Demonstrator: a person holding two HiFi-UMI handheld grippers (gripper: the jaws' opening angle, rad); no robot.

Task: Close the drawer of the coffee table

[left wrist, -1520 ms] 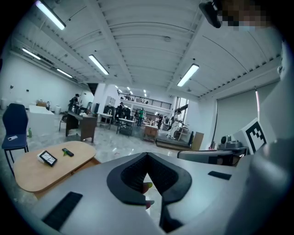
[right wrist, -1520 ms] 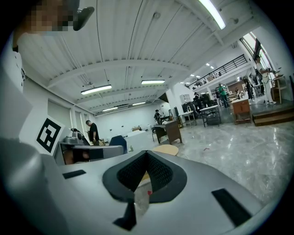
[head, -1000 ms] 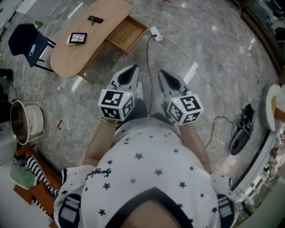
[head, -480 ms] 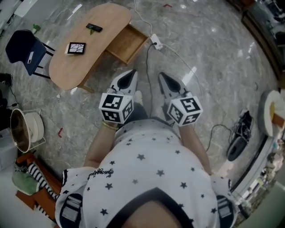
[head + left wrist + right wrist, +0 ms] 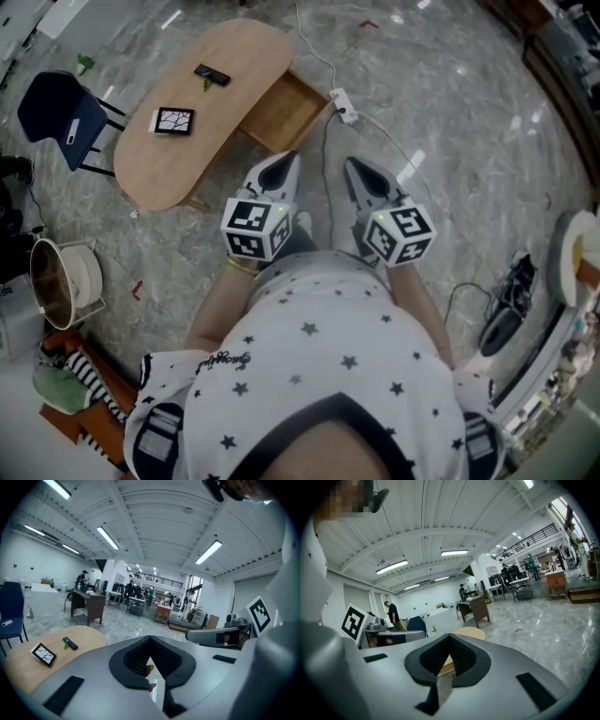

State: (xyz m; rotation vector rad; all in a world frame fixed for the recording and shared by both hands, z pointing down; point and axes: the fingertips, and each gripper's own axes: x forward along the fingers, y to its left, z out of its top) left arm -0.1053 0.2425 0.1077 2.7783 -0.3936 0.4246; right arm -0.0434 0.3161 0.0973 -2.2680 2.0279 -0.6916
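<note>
The oval wooden coffee table (image 5: pixel 178 141) stands ahead and to the left in the head view, its drawer (image 5: pixel 286 112) pulled out on the near right side. My left gripper (image 5: pixel 281 167) and right gripper (image 5: pixel 359 172) are held side by side in front of my body, both shut and empty, pointing toward the drawer but still a step short of it. The table top (image 5: pixel 28 665) shows at the left in the left gripper view and a sliver of the table (image 5: pixel 471 633) shows over the jaws in the right gripper view.
On the table lie a black remote (image 5: pixel 212 74) and a black-and-white patterned card (image 5: pixel 172 121). A white power strip (image 5: pixel 343 104) and its cable lie on the marble floor right of the drawer. A blue chair (image 5: pixel 61 117) stands left of the table, a pot (image 5: pixel 58 281) at left.
I have walked toward the table: it and the drawer have slid nearer and lower in the head view. Both grippers stay shut and side by side.
</note>
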